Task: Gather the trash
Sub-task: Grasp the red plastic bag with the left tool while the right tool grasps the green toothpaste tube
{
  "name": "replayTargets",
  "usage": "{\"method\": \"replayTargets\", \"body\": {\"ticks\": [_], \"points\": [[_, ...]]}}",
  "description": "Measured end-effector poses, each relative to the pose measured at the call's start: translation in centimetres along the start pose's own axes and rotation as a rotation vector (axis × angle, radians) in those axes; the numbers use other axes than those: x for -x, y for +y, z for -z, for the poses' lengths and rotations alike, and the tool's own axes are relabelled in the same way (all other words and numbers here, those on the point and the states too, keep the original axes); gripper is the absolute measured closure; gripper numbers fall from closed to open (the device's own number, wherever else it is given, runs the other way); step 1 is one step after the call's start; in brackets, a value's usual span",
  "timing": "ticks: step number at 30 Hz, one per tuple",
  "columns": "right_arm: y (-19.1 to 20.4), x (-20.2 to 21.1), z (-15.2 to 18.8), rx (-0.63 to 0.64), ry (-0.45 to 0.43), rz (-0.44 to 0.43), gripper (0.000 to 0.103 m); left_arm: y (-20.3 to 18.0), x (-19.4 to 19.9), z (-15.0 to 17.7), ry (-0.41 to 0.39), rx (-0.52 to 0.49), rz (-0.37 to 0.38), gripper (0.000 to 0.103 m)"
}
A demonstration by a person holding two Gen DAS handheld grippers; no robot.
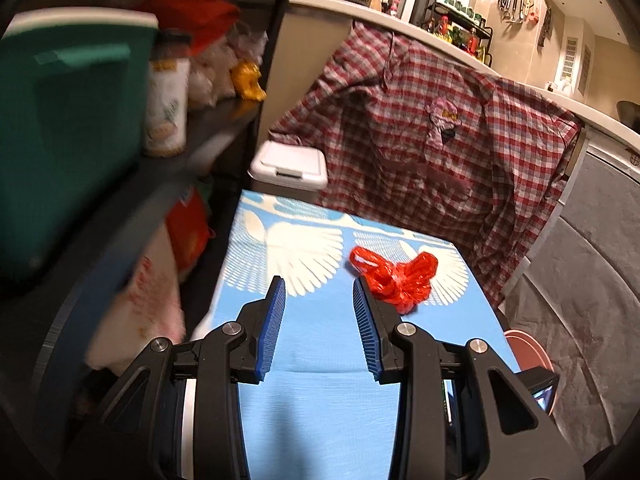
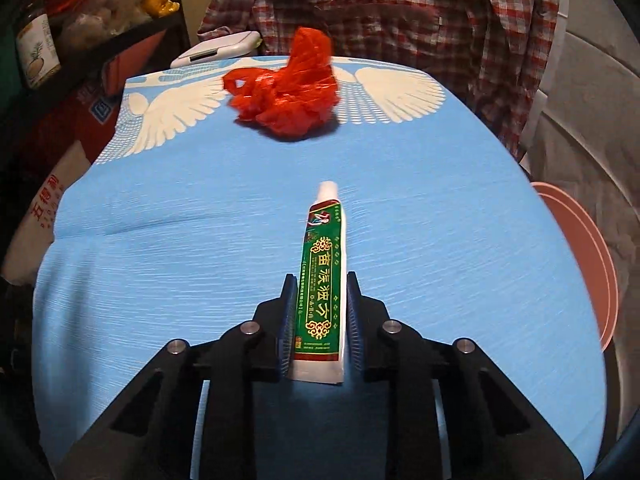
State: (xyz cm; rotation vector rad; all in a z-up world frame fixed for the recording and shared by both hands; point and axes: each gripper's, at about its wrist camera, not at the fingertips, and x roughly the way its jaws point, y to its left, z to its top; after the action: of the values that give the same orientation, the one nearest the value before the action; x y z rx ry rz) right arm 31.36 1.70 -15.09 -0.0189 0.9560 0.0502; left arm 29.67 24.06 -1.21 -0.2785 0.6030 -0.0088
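A green tube point(image 2: 321, 280) is pinched between the right gripper point(image 2: 320, 280) pads, lying on the blue tablecloth point(image 2: 160, 240). The left gripper point(image 1: 319, 285) is held partly open, empty. Farther back, a crumpled red bag point(image 2: 286, 94) is seen.

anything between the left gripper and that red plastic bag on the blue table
Nothing visible. The left gripper is open and empty, and the red plastic bag lies just ahead, to the right of its right fingertip, with only bare blue tablecloth around.
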Motion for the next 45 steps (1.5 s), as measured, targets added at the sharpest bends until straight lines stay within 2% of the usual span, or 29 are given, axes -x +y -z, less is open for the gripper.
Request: {"method": "replayTargets", "body": {"ticks": [2, 3, 4, 9, 12, 13, 15, 21, 25, 27, 32, 36, 38, 45], "points": [[-1.4, -0.3, -0.8, 0.013, 0.010, -0.013, 0.083, -0.5, -1.3, 0.5, 0.017, -0.009, 0.017, 0.068], [-1.9, -0.4, -1.1, 0.019, 0.015, -0.022, 0.097, -0.9, -1.9, 0.7, 0.025, -0.018, 0.023, 0.068], [-2.6, -0.6, -1.5, 0.030, 0.025, -0.042, 0.099, -1.3, -2.6, 0.9, 0.033, -0.029, 0.036, 0.068], [-4.7, -1.0, -2.0, 0.112, 0.067, -0.142, 0.099, -3.3, -5.4, 1.4, 0.053, -0.086, 0.071, 0.068], [-5.2, -0.8, -1.9, 0.134, 0.078, -0.213, 0.093, -4.1, -7.1, 1.7, 0.071, -0.099, 0.083, 0.068], [-5.2, -0.7, -1.8, 0.142, 0.076, -0.231, 0.085, -4.3, -7.5, 1.8, 0.075, -0.100, 0.088, 0.068], [-5.2, -0.4, -1.6, 0.159, 0.055, -0.233, 0.076, -4.6, -8.1, 1.8, 0.081, -0.105, 0.091, 0.068], [-5.2, -0.1, -1.8, 0.181, 0.008, -0.208, 0.076, -4.8, -10.2, 2.0, 0.094, -0.121, 0.089, 0.068], [-5.6, -0.8, -2.0, 0.161, 0.023, -0.232, 0.095, -4.9, -11.9, 1.7, 0.101, -0.126, 0.096, 0.068], [-5.7, -0.6, -2.1, 0.150, 0.014, -0.241, 0.099, -5.3, -12.7, 1.5, 0.102, -0.139, 0.102, 0.068], [-6.0, 0.3, -2.5, 0.128, -0.009, -0.254, 0.099, -6.2, -15.0, 0.8, 0.109, -0.123, 0.130, 0.067], [-6.8, 0.6, -3.0, 0.113, -0.002, -0.258, 0.099, -7.2, -17.2, 0.4, 0.133, -0.098, 0.138, 0.058], [-7.3, 0.5, -3.2, 0.105, 0.000, -0.259, 0.099, -7.5, -18.2, 0.4, 0.144, -0.083, 0.137, 0.058], [-8.2, 0.0, -3.2, 0.102, 0.008, -0.264, 0.099, -7.3, -21.9, 1.2, 0.235, 0.002, 0.132, 0.056]]}}
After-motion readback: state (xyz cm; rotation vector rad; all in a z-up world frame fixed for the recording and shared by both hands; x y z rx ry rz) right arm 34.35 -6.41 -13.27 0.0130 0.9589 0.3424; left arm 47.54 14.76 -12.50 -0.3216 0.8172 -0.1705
